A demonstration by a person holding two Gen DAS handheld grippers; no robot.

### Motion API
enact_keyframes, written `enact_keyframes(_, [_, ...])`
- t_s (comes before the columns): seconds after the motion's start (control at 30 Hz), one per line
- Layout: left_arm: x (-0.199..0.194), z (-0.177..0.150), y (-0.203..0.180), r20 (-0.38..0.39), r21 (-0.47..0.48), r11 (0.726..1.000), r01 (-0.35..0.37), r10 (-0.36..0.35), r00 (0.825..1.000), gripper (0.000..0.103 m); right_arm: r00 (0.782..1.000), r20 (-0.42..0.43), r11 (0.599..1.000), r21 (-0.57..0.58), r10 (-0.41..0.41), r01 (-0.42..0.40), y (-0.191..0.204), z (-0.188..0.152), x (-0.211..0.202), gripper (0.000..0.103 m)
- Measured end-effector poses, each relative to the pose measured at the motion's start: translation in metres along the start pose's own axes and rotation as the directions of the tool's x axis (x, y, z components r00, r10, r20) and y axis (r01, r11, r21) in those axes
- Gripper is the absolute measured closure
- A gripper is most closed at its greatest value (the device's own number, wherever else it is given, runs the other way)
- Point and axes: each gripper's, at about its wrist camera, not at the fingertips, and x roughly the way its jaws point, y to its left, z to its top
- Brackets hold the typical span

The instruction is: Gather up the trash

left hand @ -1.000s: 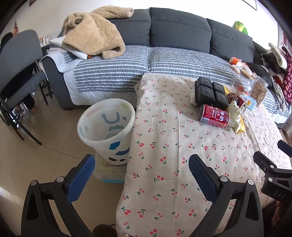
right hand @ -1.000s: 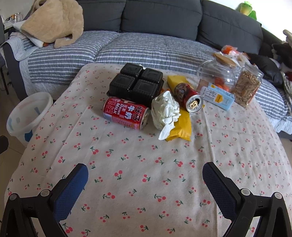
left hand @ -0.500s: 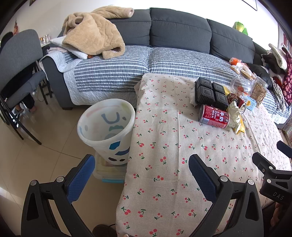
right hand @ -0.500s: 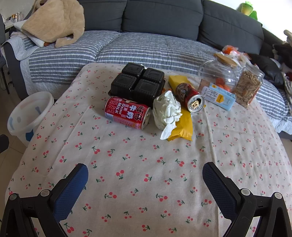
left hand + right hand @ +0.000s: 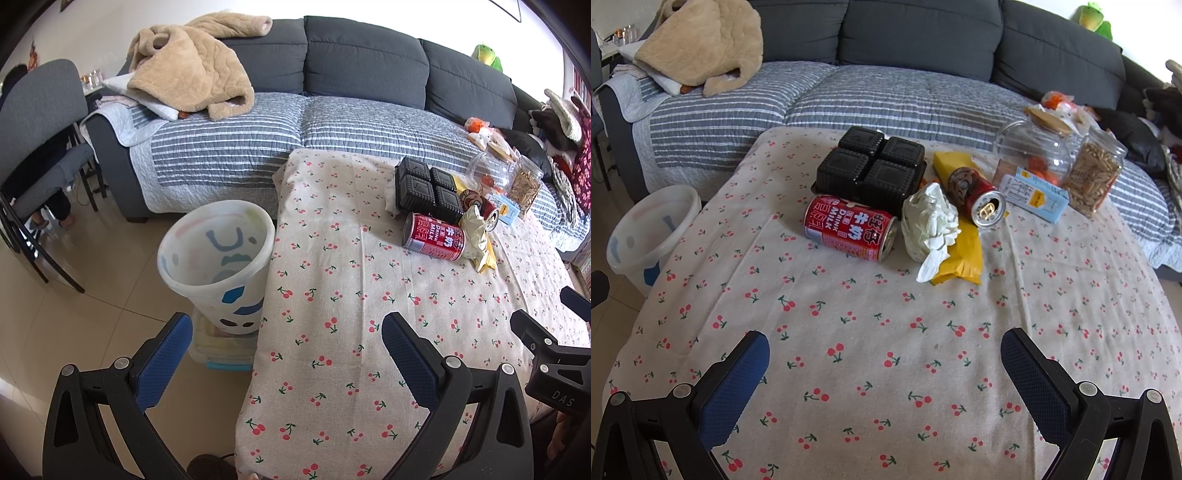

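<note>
Both claws hang released and empty: the left gripper (image 5: pixel 286 334) above the table's near-left edge, the right gripper (image 5: pixel 884 350) over the cherry-print tablecloth (image 5: pixel 868 332). Farther on lie a red milk can (image 5: pixel 849 230), crumpled tissue (image 5: pixel 931 225), a yellow wrapper (image 5: pixel 962 251) and a black tray (image 5: pixel 871 164). Beside the table stands the white bin (image 5: pixel 216 254).

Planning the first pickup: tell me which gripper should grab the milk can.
Right. The right gripper faces the milk can head-on, open and empty; the left gripper points toward the bin.
</note>
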Motion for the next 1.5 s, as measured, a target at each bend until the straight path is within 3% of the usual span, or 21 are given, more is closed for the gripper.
enact_keyframes(0.87, [-0.003,0.003,0.002,0.003,-0.004,1.000,0.010,-0.010,1.000,0.000,1.000,0.006,1.000,0.007,0.003,-0.004,0.001,0.002,-0.002,0.000])
enact_keyframes(1.0, [-0.003,0.007,-0.002,0.003,0.005,1.000,0.031,-0.031,1.000,0.000,1.000,0.011,0.999,0.039,0.008,-0.008,-0.011,0.012,-0.010,0.000])
enact_keyframes(1.1, [0.002,0.011,-0.015,-0.038,0.040,0.997,0.059,-0.057,0.998,0.000,1.000,0.004,0.998,0.064,-0.013,0.013,-0.029,0.026,-0.013,0.000])
enact_keyframes(1.37, [0.030,0.028,-0.070,-0.167,0.131,0.973,0.192,-0.169,0.971,0.000,0.995,-0.095,0.996,0.092,0.012,-0.003,-0.079,0.050,0.003,0.000])
enact_keyframes(1.5, [0.056,0.036,-0.098,-0.258,0.108,0.955,0.277,-0.242,0.935,0.000,0.990,-0.138,0.996,0.086,-0.027,0.039,-0.108,0.051,0.022,0.000])
